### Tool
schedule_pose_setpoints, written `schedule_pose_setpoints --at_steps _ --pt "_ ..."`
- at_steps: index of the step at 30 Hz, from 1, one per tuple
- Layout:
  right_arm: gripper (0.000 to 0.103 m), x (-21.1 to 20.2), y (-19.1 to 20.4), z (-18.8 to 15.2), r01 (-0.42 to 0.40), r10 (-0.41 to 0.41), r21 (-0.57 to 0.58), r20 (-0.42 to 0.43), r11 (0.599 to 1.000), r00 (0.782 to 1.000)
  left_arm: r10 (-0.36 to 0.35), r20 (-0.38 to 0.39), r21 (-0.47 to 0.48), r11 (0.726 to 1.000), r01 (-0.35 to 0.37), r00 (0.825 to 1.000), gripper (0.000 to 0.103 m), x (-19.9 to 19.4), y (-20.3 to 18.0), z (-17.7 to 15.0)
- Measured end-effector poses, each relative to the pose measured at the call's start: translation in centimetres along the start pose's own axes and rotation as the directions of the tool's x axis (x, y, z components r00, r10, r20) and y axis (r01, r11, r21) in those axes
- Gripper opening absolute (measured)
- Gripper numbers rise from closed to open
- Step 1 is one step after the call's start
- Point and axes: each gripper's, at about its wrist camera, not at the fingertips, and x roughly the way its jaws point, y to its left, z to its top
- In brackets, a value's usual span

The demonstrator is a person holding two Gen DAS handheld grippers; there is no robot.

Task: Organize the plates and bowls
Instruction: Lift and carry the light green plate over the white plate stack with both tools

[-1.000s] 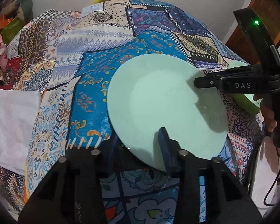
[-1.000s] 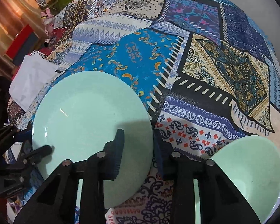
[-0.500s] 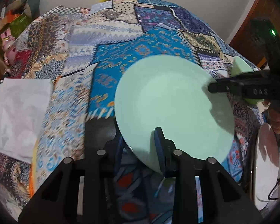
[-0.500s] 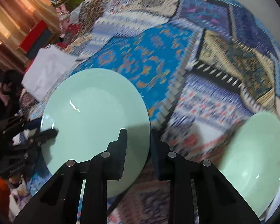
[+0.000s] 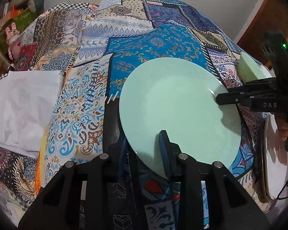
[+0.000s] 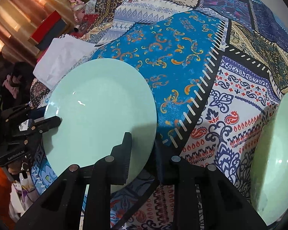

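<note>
Left gripper pose: the left gripper [image 5: 144, 147] points steeply down at the near rim of the plate [image 5: 178, 113], one finger above the rim and one under it.
Left jaws: clamped on the plate's near edge.
Right gripper pose: the right gripper [image 6: 142, 149] also tilts steeply down, its left finger [image 6: 124, 153] lying on top of the plate, the other finger below the rim at the right edge.
Right jaws: closed on the plate's right edge; in the left wrist view its upper finger reaches onto the plate from the right.
Hand: part of a hand [image 5: 283, 130] shows behind the right gripper's handle.
Plate look: round, pale mint green, glossy, plain, with a shallow well and a broad rim.
Plate place: held between both grippers, over the patchwork cloth [image 5: 98, 88], above its blue panel.
Bowl: a pale green bowl [image 6: 274, 153] sits on the cloth to the right, apart from the plate.
White sheet: a white sheet [image 5: 23, 107] lies at the left side.
</note>
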Motion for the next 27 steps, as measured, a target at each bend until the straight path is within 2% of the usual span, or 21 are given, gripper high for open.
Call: schedule_pose_setpoints --at_steps 13,27 --pt "0.021 -1.4 0.3 -1.3 0.047 -0.047 -0.006 0.057 0.999 0.997 0.037 0.05 0.03 0.999 -0.038 0.998 0.033 -0.7 -1.1 -0.3" --pt "0.021 -5.6 1.2 -3.7 0.034 -0.035 0.012 0.116 0.999 0.993 0.021 0.12 0.024 0.999 -0.024 0.993 0.033 -5.4 -3.2 -1.0"
